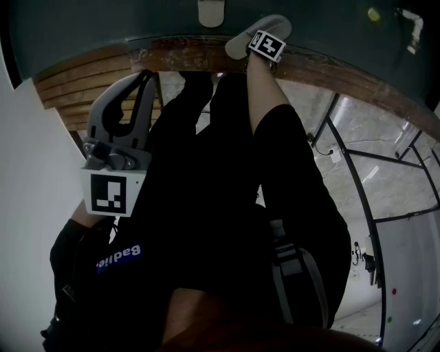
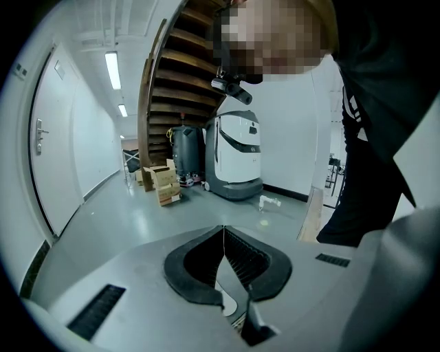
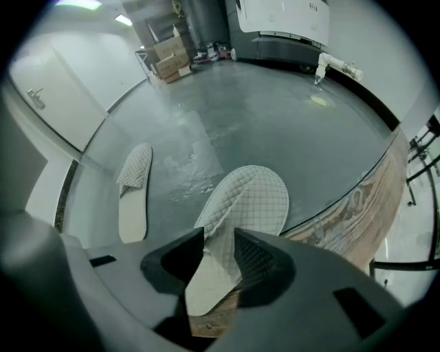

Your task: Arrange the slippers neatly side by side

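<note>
My right gripper [image 3: 218, 242] is shut on the heel end of a white quilted slipper [image 3: 249, 201], held above a grey floor beside a curved wooden edge [image 3: 354, 206]. The second slipper [image 3: 135, 187] lies flat on that floor to the left, apart from the held one. From the head view, the right gripper [image 1: 265, 42] reaches far forward with the held slipper [image 1: 240, 42], and the other slipper [image 1: 210, 12] shows at the top edge. My left gripper [image 1: 132, 103] is raised at the left, and its jaws [image 2: 223, 232] meet with nothing between them.
A white and grey machine [image 2: 236, 155], a dark bin and cardboard boxes [image 2: 162, 183] stand below a wooden staircase [image 2: 180, 75]. A white object [image 3: 337, 64] lies on the floor near the far wall. Black railings [image 1: 375, 206] run at the right. The person's dark clothing fills the head view's middle.
</note>
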{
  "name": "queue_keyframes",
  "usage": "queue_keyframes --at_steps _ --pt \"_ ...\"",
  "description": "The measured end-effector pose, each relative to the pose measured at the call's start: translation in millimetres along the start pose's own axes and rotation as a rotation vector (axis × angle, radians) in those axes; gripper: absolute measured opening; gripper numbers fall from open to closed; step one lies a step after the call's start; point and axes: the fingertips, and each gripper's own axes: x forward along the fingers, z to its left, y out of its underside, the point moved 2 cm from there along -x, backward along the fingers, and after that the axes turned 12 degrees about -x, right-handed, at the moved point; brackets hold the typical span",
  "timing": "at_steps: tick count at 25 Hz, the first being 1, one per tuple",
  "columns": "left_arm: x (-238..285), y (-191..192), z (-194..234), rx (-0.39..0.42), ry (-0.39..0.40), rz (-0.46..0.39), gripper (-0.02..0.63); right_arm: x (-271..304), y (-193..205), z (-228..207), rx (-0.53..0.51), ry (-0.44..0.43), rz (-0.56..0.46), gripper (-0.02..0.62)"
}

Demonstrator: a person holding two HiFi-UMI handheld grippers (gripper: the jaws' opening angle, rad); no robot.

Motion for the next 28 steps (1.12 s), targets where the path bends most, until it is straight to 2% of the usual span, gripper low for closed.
queue_keyframes --at_steps 7,8,11,15,18,21,28 --pt "8 12 3 -0.015 0.011 0.006 0.0 18 2 0 -0.041 -0.001 0.03 0.121" --pt "8 13 1 -0.019 0.015 0.007 0.0 18 2 -1 -0.049 0.003 0.035 0.076" --pt "8 16 0 -0.031 0.022 0.013 0.0 16 0 -5 -0.061 0.02 0.032 0.012" --pt "9 16 -1 -0.049 0.024 0.011 0.0 12 -5 4 -0.051 -0.031 -0.019 0.008" --pt "8 13 0 -0.057 0.024 0.003 0.0 6 -15 7 -0.076 -0.02 -0.056 0.008" --pt "5 11 3 -0.068 0.017 -0.008 0.0 6 -24 22 -0.101 -0.044 -0.08 0.008" --pt "-3 13 15 -0.101 -0.008 -0.007 0.0 5 -70 58 -0.218 -0.079 -0.126 0.007"
